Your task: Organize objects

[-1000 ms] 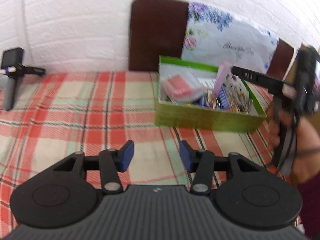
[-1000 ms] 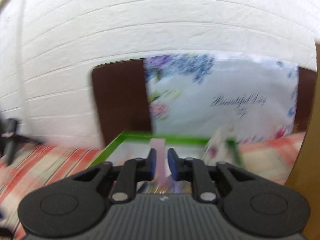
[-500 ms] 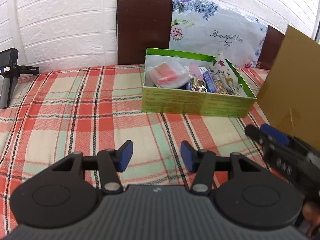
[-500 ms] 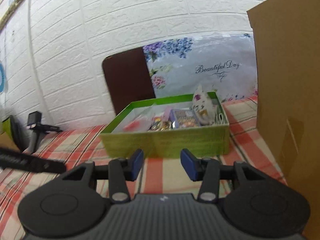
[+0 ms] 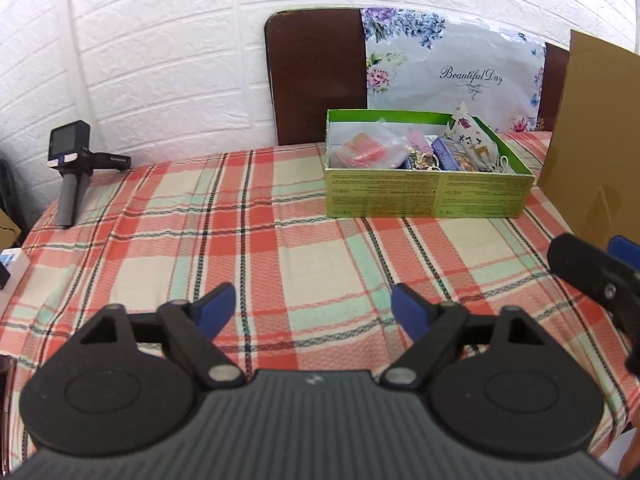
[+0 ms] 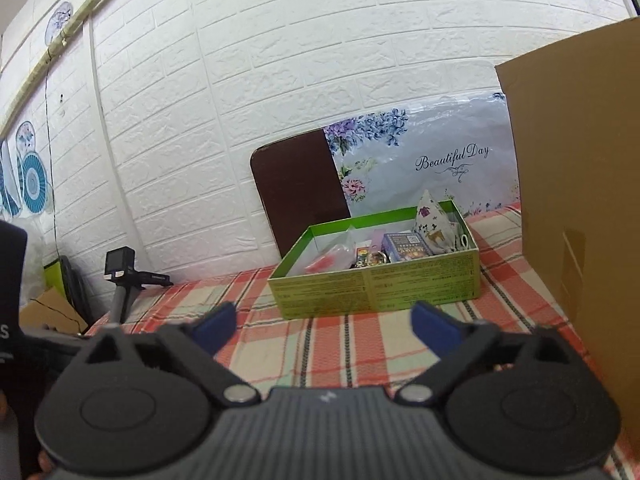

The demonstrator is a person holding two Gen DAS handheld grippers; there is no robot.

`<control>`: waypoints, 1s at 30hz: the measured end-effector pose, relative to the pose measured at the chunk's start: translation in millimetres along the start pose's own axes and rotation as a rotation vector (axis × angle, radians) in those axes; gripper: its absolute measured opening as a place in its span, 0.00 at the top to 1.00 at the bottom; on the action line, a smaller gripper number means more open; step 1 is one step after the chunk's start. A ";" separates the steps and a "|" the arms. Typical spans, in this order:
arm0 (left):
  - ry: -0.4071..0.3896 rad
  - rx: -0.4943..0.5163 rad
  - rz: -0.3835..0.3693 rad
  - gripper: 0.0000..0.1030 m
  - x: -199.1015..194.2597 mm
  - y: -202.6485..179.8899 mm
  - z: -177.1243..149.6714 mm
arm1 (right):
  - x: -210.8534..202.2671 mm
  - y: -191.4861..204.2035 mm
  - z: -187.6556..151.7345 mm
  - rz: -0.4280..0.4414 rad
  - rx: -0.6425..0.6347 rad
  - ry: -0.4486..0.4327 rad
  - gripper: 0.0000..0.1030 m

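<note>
An open green box [image 5: 424,196] stands on the plaid tablecloth [image 5: 240,248] at the back right. It holds a pink item in a clear bag [image 5: 370,148], a pale pink strip [image 5: 416,138], a blue card pack [image 5: 450,152] and a patterned cloth pouch [image 5: 472,136]. My left gripper [image 5: 312,306] hovers over the cloth well short of the box, its jaws opening with nothing between them. My right gripper [image 6: 323,325] faces the green box [image 6: 376,288] from a distance, jaws also opening and empty. The right gripper [image 5: 600,254] also shows at the left wrist view's right edge.
A tall cardboard box [image 5: 592,140] stands right of the green box. A small camera on a grey handle [image 5: 72,168] sits at the table's far left. A brown chair back [image 5: 316,76] and a floral bag [image 5: 452,68] lean against the white wall.
The right gripper let go of the pink strip over the green box and drew back from it. Both grippers' jaws have spread much wider, and the left gripper backed away a little.
</note>
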State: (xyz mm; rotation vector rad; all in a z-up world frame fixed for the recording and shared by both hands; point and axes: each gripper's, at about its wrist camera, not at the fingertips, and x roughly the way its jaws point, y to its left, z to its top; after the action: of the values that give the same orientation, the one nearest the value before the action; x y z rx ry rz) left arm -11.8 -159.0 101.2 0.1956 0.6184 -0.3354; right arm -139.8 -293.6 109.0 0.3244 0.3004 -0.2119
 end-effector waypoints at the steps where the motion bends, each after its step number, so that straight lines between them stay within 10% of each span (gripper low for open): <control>1: -0.003 0.002 0.001 0.09 -1.9 0.0 -1.5 | -3.4 3.5 -1.3 0.002 -0.012 -0.001 0.00; 30: -0.004 -0.032 0.051 0.00 -7.8 5.0 -10.3 | -6.0 18.4 -10.9 -0.057 -0.096 -0.001 0.00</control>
State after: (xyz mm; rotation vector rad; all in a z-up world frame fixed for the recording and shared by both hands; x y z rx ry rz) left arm -21.5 -149.5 98.0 0.1794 0.6130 -0.2762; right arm -143.6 -271.8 106.3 0.2213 0.3181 -0.2533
